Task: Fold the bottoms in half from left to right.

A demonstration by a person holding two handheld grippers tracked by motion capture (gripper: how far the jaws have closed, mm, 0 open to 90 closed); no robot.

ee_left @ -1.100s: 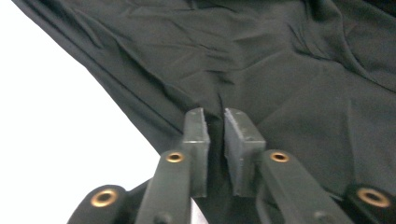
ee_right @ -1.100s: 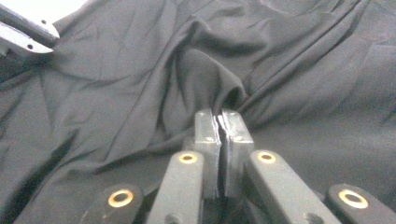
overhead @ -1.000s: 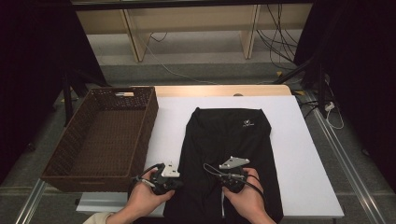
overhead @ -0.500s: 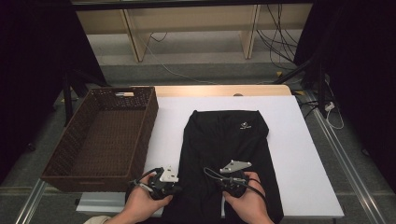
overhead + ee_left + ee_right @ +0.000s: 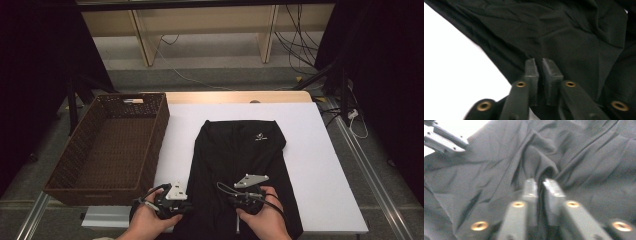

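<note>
A black garment (image 5: 240, 155) with a small white logo near its far end lies lengthwise on the white table (image 5: 320, 165). Both hand-held grippers sit at its near end. My left gripper (image 5: 170, 200) is at the garment's left near edge. In the left gripper view its jaws (image 5: 540, 60) are closed together over the black cloth (image 5: 564, 30), beside the bare table (image 5: 449, 62). My right gripper (image 5: 248, 192) rests on the cloth's near middle. In the right gripper view its jaws (image 5: 540, 180) are shut with a raised fold of the wrinkled cloth (image 5: 499, 157) pinched between them.
A dark brown wicker basket (image 5: 110, 145) stands along the table's left side with nothing in it. Bare white table lies to the right of the garment. Shelves and cables sit on the floor beyond the far edge. The left gripper's metal part (image 5: 444, 140) shows far off in the right gripper view.
Both hands and grippers have drawn slightly toward the near edge of the table. The garment has slid a little the same way.
</note>
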